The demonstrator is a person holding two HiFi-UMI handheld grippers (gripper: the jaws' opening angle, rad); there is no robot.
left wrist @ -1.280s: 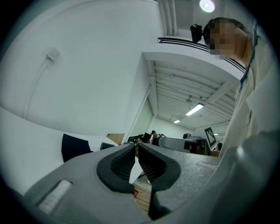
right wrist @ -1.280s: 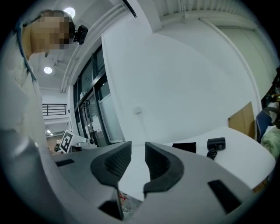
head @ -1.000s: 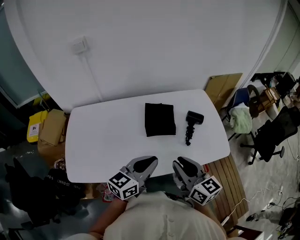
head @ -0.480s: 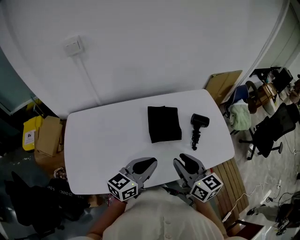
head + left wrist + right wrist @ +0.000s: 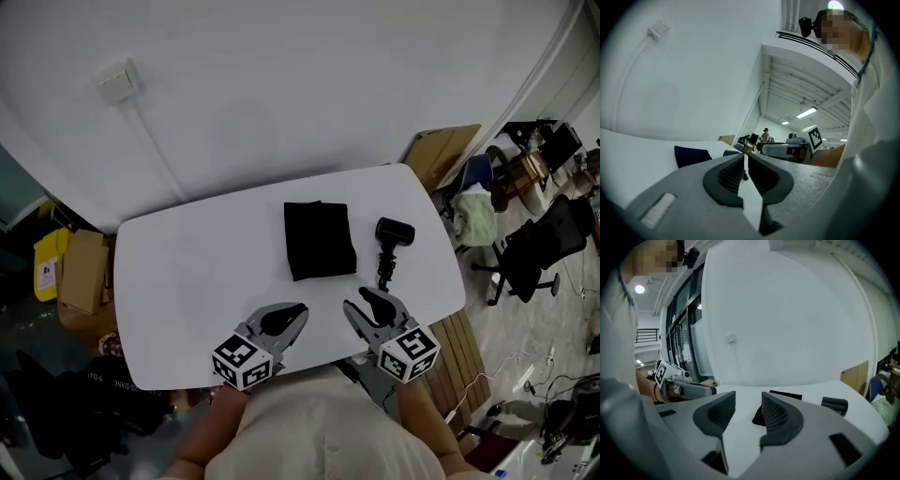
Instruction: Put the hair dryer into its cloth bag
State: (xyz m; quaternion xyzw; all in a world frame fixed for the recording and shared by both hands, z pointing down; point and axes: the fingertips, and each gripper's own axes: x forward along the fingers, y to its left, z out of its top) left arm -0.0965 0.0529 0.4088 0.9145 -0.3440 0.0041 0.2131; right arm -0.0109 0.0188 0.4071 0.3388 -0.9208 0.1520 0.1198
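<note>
**Both claws at the table's near edge, dryer and bag lying apart**

The white table (image 5: 187,272) carries two things. The black cloth bag (image 5: 319,240) lies flat near the middle. The black hair dryer (image 5: 389,246) lies just to its right, not touching it, with its barrel toward the wall and its handle toward the person.

The left claw (image 5: 295,314) sits over the near edge, and its jaws are pressed together with nothing between them (image 5: 745,157). Past its tips the bag (image 5: 691,154) shows as a dark flat shape. A small dark form beside it is probably the dryer, though the view is too cramped to be sure.

The right claw (image 5: 361,300) is over the same edge, nearer the dryer's handle. Its jaws stand partly apart (image 5: 747,401) and have just been opening. Between them there is only bare table and a corner of the bag (image 5: 785,394) farther off. The dryer (image 5: 834,405) lies off to the right of the jaws, clear of them.
</note>
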